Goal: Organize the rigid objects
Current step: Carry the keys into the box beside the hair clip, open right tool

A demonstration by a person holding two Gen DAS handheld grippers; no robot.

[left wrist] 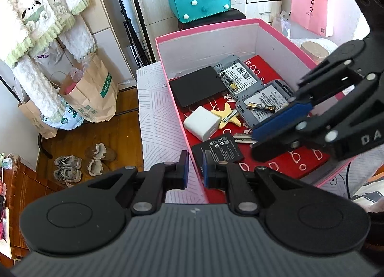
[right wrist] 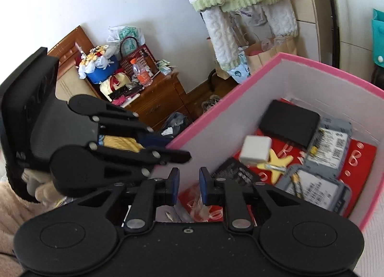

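A pink box (left wrist: 168, 65) with white inner walls stands on a white patterned cover. On its red lining lie a black flat case (left wrist: 196, 88), two grey devices (left wrist: 237, 75) with their backs off, a battery on each, a white charger cube (left wrist: 205, 124), a yellow star (left wrist: 228, 116), a flat black battery (left wrist: 217, 148) and keys (left wrist: 242, 136). My left gripper (left wrist: 195, 169) is shut on the box's near wall, one pad inside and one outside. My right gripper (right wrist: 189, 181) reaches into the box just above the keys, pads a little apart, nothing visible between them.
A teal bag (left wrist: 199, 0) sits behind the box and a pink bag (left wrist: 310, 10) hangs at the right. Paper bags (left wrist: 88, 94) and shoes (left wrist: 72, 166) lie on the wooden floor to the left. A cluttered wooden dresser (right wrist: 156, 99) stands beyond.
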